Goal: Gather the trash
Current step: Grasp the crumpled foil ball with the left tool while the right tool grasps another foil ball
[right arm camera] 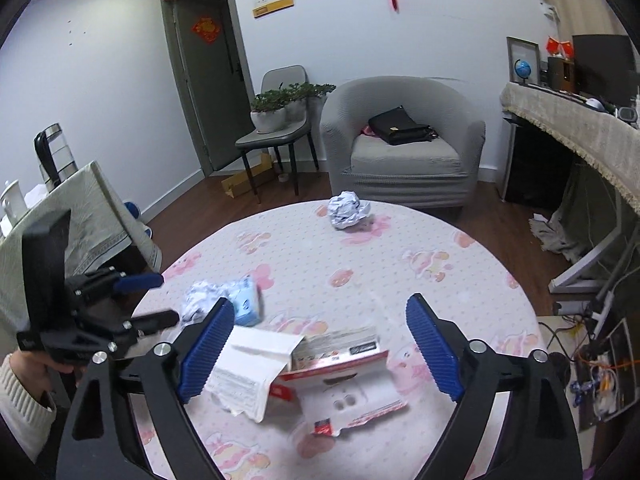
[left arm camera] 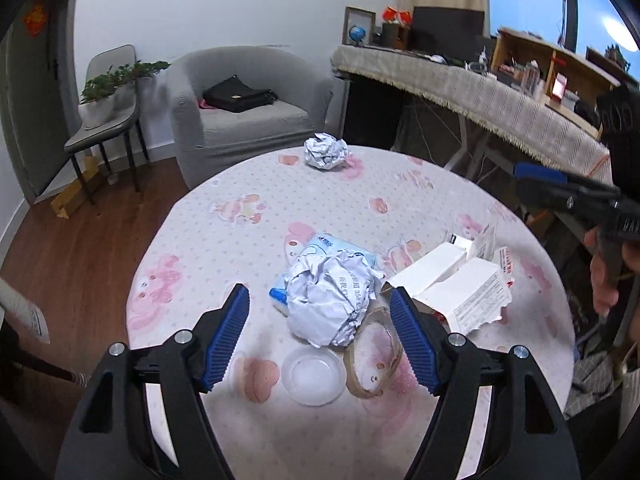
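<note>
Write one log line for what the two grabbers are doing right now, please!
left gripper: open, nothing held, crumpled paper ball ahead | right gripper: open, nothing held, over torn white box | far paper ball: untouched

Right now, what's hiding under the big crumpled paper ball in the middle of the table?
Under the crumpled paper ball lies a light blue tissue pack, poking out behind and at its left. The pack's middle is covered, and whether anything else is underneath cannot be seen.
</note>
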{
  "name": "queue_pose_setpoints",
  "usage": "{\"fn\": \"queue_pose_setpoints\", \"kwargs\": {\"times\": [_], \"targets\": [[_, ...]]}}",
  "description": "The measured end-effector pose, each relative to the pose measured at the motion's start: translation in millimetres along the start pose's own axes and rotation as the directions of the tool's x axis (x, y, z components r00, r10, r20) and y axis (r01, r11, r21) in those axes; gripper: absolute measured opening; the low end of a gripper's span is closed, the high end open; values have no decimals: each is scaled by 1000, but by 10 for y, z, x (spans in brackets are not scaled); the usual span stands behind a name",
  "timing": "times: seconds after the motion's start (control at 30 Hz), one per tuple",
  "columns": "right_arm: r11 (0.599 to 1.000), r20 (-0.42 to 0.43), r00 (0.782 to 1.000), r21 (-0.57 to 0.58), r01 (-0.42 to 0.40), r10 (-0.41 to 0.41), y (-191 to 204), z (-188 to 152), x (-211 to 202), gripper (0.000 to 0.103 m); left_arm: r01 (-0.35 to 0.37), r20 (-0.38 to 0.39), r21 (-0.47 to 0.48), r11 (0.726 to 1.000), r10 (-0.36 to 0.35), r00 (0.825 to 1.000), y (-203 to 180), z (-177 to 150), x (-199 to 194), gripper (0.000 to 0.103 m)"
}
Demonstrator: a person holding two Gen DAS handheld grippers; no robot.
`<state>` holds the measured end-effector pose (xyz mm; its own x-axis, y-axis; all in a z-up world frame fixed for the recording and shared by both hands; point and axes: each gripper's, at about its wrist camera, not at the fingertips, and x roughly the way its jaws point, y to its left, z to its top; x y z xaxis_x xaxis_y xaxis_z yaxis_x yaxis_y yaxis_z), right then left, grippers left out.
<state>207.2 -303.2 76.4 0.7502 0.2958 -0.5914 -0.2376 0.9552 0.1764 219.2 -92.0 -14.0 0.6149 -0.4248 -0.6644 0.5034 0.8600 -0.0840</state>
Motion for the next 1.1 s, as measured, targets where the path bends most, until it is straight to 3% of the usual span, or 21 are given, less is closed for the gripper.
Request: {"fn": "queue_pose_setpoints", "kwargs": {"times": [0.17,0.37,0.47,0.87,1.1], "targets": [[1000,-17,1000,17,9,-8,-126,33,97,91,26,-15,4,1000,-26,1000,15,73,119,74],[1000,-29,999,21,21,-20,-216,91,224,92,54,-56,13,998,-53,997,22,108,299,55],[999,-35,999,32,23,-22,-253,121,298,92,75,-50,10,997,-75,996,37,134,304,53],[998,-56,998,45,43,-40,-259,409,644,92,103,12,-82,991,-103,995,278,188,20,52],[992,-153,983,-94,85,-99,-72,786,1204,92,56,22,-140,989,-53,998,535,120,-89,52]]}}
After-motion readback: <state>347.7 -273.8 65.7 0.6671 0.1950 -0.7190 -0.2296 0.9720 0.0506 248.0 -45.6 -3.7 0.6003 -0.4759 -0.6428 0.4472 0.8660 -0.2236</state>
